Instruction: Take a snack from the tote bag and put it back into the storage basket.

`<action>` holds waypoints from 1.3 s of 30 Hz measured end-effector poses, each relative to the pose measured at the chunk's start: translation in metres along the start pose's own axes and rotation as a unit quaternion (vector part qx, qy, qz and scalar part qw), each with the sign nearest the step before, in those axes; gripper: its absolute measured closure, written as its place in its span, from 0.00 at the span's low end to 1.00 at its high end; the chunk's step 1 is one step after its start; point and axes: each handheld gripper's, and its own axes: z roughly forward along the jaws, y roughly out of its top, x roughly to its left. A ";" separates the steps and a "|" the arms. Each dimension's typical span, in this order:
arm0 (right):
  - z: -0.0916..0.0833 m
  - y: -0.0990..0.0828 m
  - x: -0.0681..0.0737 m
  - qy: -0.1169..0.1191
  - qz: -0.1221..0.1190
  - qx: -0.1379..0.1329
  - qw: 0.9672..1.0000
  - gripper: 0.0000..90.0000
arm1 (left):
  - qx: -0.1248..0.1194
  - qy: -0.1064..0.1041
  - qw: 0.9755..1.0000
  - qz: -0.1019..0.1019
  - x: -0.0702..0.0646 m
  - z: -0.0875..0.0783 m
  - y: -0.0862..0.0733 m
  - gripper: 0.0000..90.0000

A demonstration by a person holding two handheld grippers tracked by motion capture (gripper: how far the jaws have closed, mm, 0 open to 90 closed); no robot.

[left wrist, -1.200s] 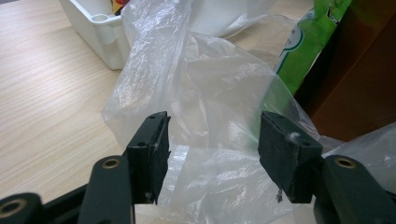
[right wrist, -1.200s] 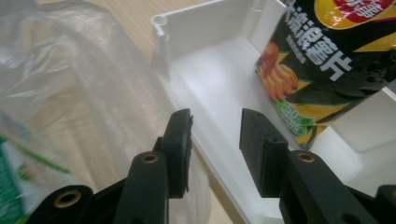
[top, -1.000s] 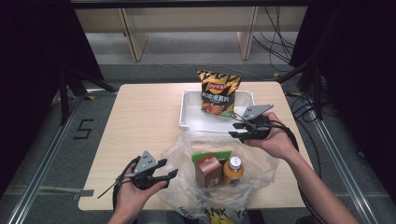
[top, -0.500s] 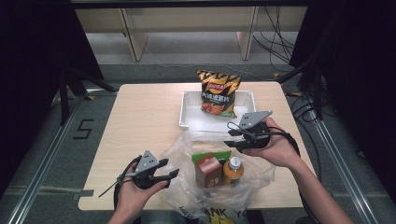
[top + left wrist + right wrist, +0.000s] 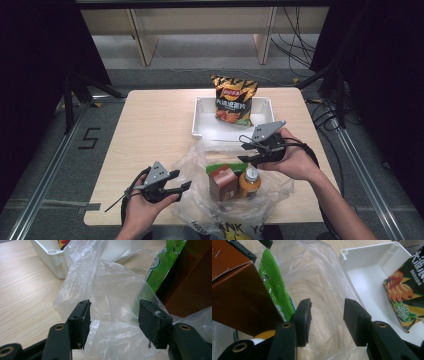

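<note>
A clear plastic bag (image 5: 227,200) lies open at the table's near edge. In it stand a brown carton (image 5: 221,184) and an orange-capped bottle (image 5: 249,183), with a green packet (image 5: 218,167) behind them. My left gripper (image 5: 184,186) is at the bag's left side, open, with loose film (image 5: 112,302) between its pads and not pinched. My right gripper (image 5: 243,153) hovers over the bag's far right rim; its jaws have just been opening and stand open (image 5: 325,303) over bag film (image 5: 322,277), next to the green packet (image 5: 274,285) and carton (image 5: 237,297).
A white tray (image 5: 205,125) sits at the table's far middle with a chips bag (image 5: 234,100) leaning in it; both show in the right gripper view, the tray (image 5: 367,272) and chips bag (image 5: 407,290). Bare wood (image 5: 150,125) spreads to the left. Cables trail from both grippers.
My right gripper has moved from beside the tray a little toward the person, onto the bag's far rim. The left gripper has stayed put.
</note>
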 end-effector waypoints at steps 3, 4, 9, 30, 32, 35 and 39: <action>-0.001 0.000 0.002 0.004 0.002 0.003 1.000 0.65 | -0.005 -0.002 1.000 -0.002 0.000 0.001 0.001 0.47; -0.001 0.000 0.002 0.007 -0.001 0.003 1.000 0.65 | -0.005 -0.001 1.000 -0.003 0.000 0.000 0.001 0.47; -0.001 0.002 0.001 0.012 -0.007 0.008 1.000 0.64 | -0.005 0.000 1.000 -0.012 -0.002 0.000 0.002 0.47; -0.007 0.017 0.008 0.054 -0.046 0.003 0.997 0.63 | -0.008 0.000 1.000 -0.015 -0.002 -0.002 0.002 0.47; -0.007 0.017 0.010 0.058 -0.049 0.002 0.997 0.63 | -0.007 0.003 1.000 -0.002 -0.001 -0.002 0.003 0.47; -0.005 0.017 0.010 0.063 -0.049 0.004 0.997 0.63 | -0.009 0.001 1.000 -0.006 -0.002 -0.003 0.003 0.47; 0.000 0.015 0.007 0.068 -0.046 0.013 0.997 0.63 | -0.008 0.003 1.000 -0.008 -0.002 -0.003 0.003 0.48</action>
